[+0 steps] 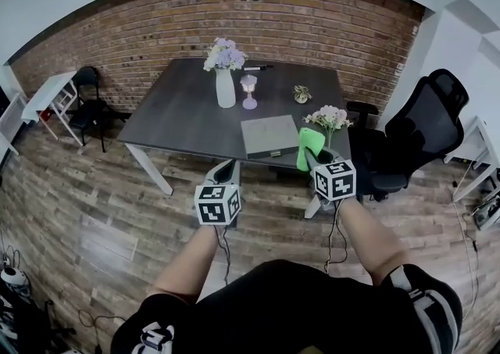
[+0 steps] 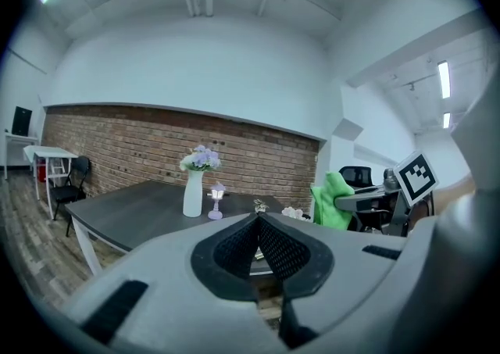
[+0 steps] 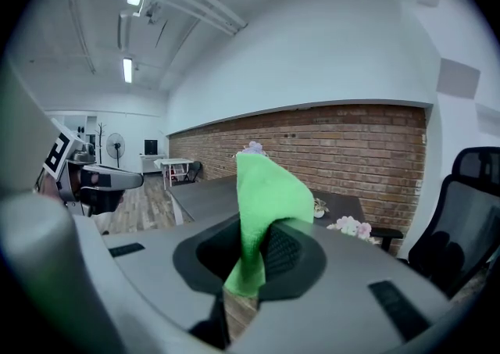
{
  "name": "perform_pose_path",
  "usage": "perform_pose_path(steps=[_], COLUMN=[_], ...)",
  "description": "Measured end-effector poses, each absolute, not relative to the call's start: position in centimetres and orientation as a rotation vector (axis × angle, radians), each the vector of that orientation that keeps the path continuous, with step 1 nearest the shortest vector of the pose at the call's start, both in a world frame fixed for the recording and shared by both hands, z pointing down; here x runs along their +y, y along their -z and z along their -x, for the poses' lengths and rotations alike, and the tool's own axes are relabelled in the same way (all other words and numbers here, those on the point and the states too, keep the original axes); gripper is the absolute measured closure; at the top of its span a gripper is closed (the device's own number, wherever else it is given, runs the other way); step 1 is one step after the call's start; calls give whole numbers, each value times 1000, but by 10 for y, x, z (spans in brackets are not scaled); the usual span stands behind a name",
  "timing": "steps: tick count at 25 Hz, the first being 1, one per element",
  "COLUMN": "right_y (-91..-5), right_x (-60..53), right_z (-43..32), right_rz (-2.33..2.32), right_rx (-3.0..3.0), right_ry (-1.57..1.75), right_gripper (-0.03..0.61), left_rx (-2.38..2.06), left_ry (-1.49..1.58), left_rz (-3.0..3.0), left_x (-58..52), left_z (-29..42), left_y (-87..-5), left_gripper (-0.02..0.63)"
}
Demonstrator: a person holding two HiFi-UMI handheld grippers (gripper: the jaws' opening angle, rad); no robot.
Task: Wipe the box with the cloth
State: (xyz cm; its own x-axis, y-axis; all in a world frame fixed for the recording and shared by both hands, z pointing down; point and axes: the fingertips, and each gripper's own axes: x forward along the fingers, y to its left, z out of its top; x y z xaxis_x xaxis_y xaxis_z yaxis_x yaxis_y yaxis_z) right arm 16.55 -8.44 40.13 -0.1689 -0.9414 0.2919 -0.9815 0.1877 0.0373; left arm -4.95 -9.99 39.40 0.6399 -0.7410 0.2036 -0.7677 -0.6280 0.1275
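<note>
Green cloth (image 3: 264,192) pinched in right gripper (image 3: 262,249), near grey box (image 1: 269,136).

The dark table (image 1: 180,118) bears a vase (image 1: 225,88), a lamp (image 1: 249,93), a small plant (image 1: 301,94) and the box (image 1: 269,136).

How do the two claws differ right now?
The right claw pinches a green cloth; the left claw is closed on nothing. In the head view, the right claw is held further forward, nearer the table, than the left claw. Both are shut and point toward the table.
</note>
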Motion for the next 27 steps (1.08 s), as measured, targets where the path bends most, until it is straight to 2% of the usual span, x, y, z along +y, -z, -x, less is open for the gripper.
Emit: perform_pose_path(steps=[13, 27], right_y=[-416, -430], right_x=[-63, -69], right_z=[-201, -204], right_rz=[-1875, -1849], right_rx=[-2212, -2223], right_ry=[-287, -323], right_gripper=[535, 535], left_rx=[-1214, -1239], left_ry=[-263, -290], left_rz=[-2714, -2682], left_x=[-81, -85], left_z=[3, 2], left_y=[-400, -405], left_gripper=[606, 606])
